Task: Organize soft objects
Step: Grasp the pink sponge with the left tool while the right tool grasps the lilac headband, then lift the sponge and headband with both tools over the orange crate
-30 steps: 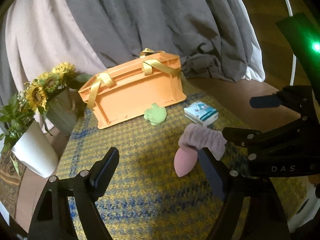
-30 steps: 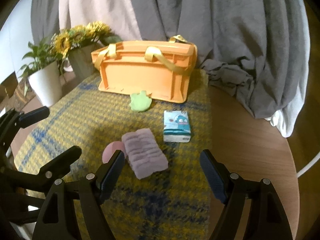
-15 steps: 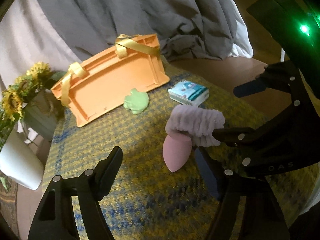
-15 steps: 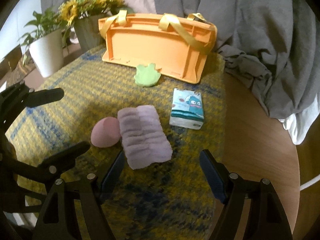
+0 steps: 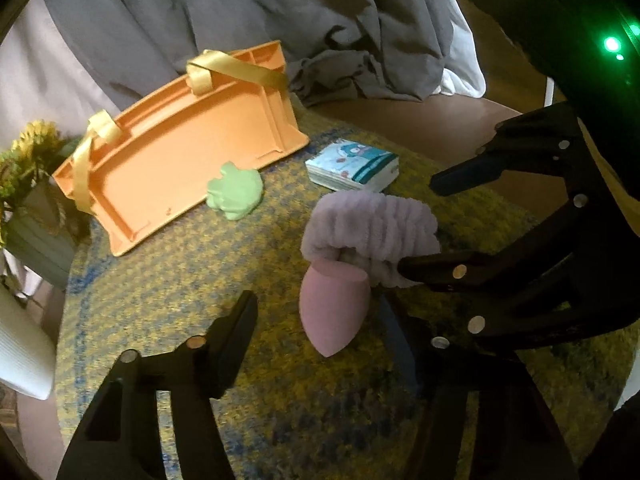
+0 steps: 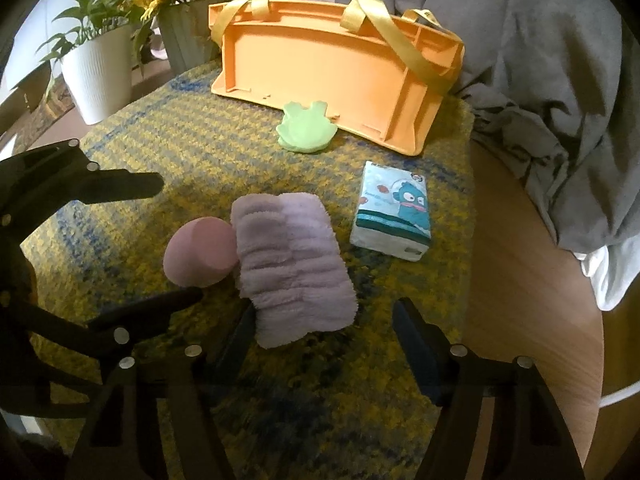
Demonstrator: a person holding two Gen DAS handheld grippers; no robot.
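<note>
A pink egg-shaped sponge [image 5: 334, 308] lies on the yellow-blue mat [image 5: 168, 272], touching a lilac fluffy band [image 5: 372, 228]. My left gripper [image 5: 320, 304] straddles the sponge with its jaws closing, and the pads are still apart from it. In the right wrist view the band [image 6: 292, 256] lies just ahead of my right gripper [image 6: 324, 310]. Those jaws are closing too, with the band's near end between the tips and untouched. A green frog-shaped sponge [image 6: 306, 128] rests against the orange basket [image 6: 340, 68], which lies on its side. A tissue pack [image 6: 394, 210] lies right of the band.
The mat covers a round wooden table [image 6: 520, 280], bare at the right. A white plant pot [image 6: 100, 76] and a sunflower pot [image 6: 188, 36] stand at the back left. Grey cloth [image 6: 540, 80] hangs behind the basket.
Both grippers have sunk toward the mat and come closer to the sponge and the band. Both pairs of jaws have narrowed, the left more. Nothing on the mat has moved.
</note>
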